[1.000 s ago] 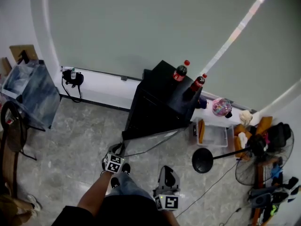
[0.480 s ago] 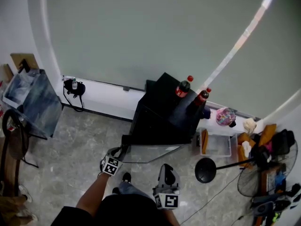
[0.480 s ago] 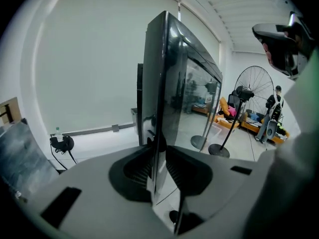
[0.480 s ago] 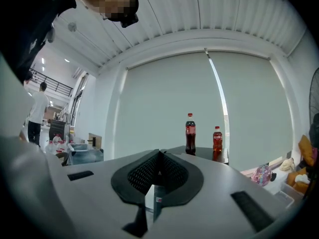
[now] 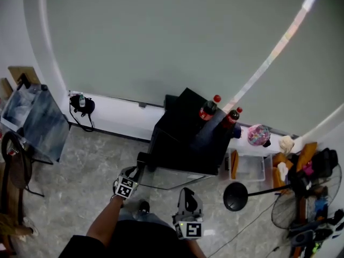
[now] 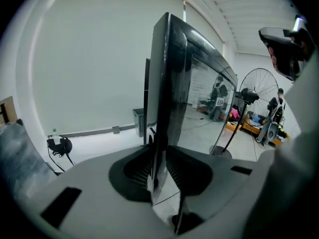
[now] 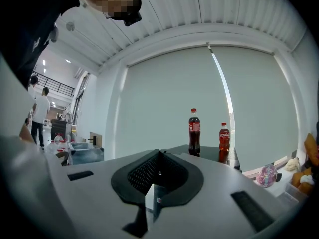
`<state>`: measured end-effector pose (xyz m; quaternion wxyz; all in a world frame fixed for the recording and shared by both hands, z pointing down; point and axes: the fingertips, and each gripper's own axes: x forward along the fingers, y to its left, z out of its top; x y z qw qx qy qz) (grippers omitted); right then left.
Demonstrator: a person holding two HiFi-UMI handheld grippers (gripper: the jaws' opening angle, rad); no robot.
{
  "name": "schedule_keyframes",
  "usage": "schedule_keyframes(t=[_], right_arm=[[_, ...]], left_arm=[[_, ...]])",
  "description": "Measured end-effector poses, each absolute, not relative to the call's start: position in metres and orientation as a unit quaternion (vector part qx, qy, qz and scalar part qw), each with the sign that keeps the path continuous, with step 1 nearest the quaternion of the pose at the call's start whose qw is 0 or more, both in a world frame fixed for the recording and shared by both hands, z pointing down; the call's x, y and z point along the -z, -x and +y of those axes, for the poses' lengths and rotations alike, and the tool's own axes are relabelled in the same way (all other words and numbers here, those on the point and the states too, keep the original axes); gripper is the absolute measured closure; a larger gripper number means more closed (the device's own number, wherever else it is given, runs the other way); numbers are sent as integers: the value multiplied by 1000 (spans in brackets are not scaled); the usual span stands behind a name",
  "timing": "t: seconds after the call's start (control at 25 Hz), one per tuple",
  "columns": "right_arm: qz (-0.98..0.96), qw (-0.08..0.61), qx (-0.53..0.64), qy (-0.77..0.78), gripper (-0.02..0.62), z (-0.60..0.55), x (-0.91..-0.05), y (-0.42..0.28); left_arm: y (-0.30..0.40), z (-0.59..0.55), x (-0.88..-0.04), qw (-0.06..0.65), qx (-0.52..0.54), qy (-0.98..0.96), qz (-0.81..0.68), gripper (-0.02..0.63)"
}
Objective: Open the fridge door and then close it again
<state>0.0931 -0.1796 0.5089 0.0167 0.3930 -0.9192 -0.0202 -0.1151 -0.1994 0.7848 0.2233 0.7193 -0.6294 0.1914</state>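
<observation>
A black fridge [image 5: 185, 138] stands against the wall with two cola bottles [image 5: 207, 110] on top. Its glass door [image 5: 177, 177] stands partly open, swung out toward me. My left gripper [image 5: 140, 165] is shut on the door's free edge. In the left gripper view the dark door edge [image 6: 167, 83] runs upright between the pads of the left gripper [image 6: 158, 158]. My right gripper [image 5: 188, 195] hangs in front of the door, apart from it. In the right gripper view the right gripper [image 7: 158, 171] is shut with nothing in it and points toward the bottles [image 7: 194, 131].
A standing fan with a round black base [image 5: 235, 195] is to the right of the fridge. Beside it lie a clear bin [image 5: 248, 166] and a pile of clutter [image 5: 301, 171]. A black bag [image 5: 81, 104] lies by the wall, and a covered cart [image 5: 32, 117] stands at left.
The fridge has come closer and lower in the head view. My left gripper kept its hold on the door edge and travelled with it as the door swung. The right gripper moved along.
</observation>
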Motion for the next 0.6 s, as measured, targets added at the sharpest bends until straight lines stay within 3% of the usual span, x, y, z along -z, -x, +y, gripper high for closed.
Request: schedule_keyframes(t=[0.6], right_arm=[[-862, 21, 14, -506, 589, -204, -513, -81]], left_arm=[[137, -276, -784, 207, -221, -781, -547, 526]])
